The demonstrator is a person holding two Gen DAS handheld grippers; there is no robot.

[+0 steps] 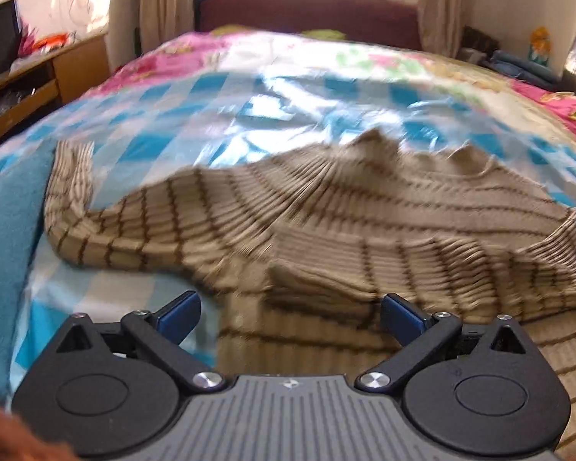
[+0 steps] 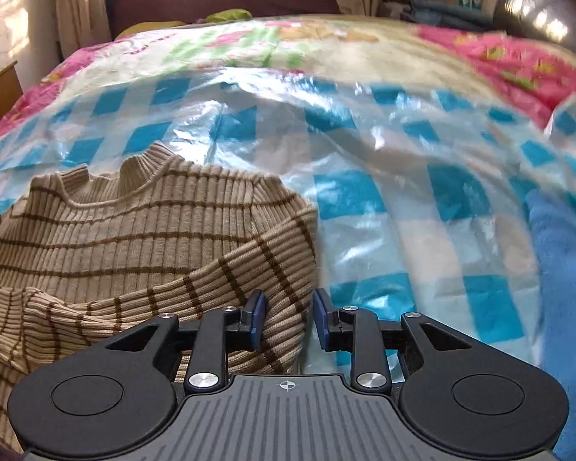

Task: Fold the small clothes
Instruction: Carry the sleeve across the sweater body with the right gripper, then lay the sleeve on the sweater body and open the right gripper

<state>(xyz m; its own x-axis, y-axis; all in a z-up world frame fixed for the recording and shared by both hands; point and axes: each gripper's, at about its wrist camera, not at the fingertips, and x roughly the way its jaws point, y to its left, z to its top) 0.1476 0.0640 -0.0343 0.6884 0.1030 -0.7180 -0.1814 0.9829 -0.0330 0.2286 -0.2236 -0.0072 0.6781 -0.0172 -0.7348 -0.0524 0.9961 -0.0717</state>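
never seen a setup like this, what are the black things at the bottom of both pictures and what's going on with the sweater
Each black thing is a hand-held gripper, a pair of tongs that a person carries, one per hand. A camera sits on each and looks forward along its two blue-tipped fingers, so you get two wide, curved pictures: one from the left tongs, one from the right tongs.

Both look over a bed covered by a blue-checked plastic sheet. On it lies a tan striped sweater, with one sleeve folded across its body.

The left tongs stand wide open above the sweater's near edge and hold nothing. The right tongs are partly open; the sleeve lies between the fingers, but the pads do not appear to press on it.
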